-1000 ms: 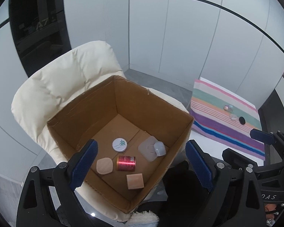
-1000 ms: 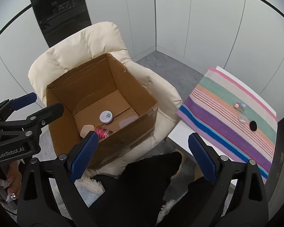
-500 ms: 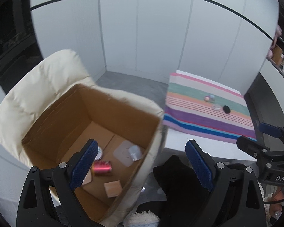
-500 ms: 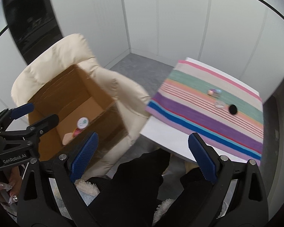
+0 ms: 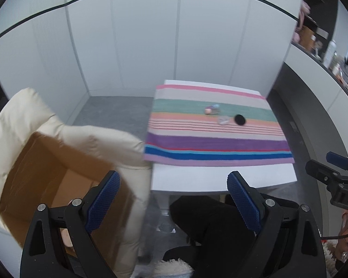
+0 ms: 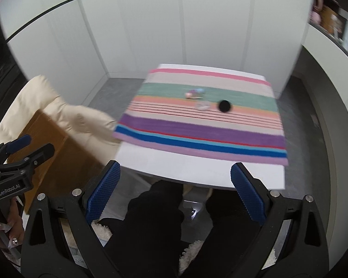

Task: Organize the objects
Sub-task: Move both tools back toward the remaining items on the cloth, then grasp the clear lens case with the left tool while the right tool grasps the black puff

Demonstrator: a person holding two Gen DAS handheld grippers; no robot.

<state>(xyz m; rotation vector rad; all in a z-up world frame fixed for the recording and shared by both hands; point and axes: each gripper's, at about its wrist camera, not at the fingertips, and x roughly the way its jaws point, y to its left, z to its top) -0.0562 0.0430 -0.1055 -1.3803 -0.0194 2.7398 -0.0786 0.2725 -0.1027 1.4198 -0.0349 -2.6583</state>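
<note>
Three small things lie on a striped cloth (image 5: 218, 139) (image 6: 204, 129) over a white table: a black round disc (image 5: 240, 119) (image 6: 224, 105), a clear piece (image 5: 223, 120) (image 6: 203, 105), and a pink and blue trinket (image 5: 211, 109) (image 6: 194, 93). An open cardboard box (image 5: 46, 173) (image 6: 51, 153) sits on a cream armchair (image 5: 18, 120) (image 6: 65, 113) to the left. My left gripper (image 5: 174, 199) (image 6: 27, 143) stands open with nothing between its blue pads, over the gap between chair and table. My right gripper (image 6: 175, 192) (image 5: 329, 164) is open and empty too, short of the table's near edge.
White wall panels close off the far side, with grey floor (image 5: 113, 113) between chair and table. A counter with bottles and clutter (image 5: 331, 55) runs along the right. The person's black-trousered legs (image 6: 150, 220) and fluffy slippers are below the grippers.
Both grippers have swung from above the box on the armchair toward the striped table, which has moved to the middle of each view. The box has slid to the left edge. Jaws stayed open.
</note>
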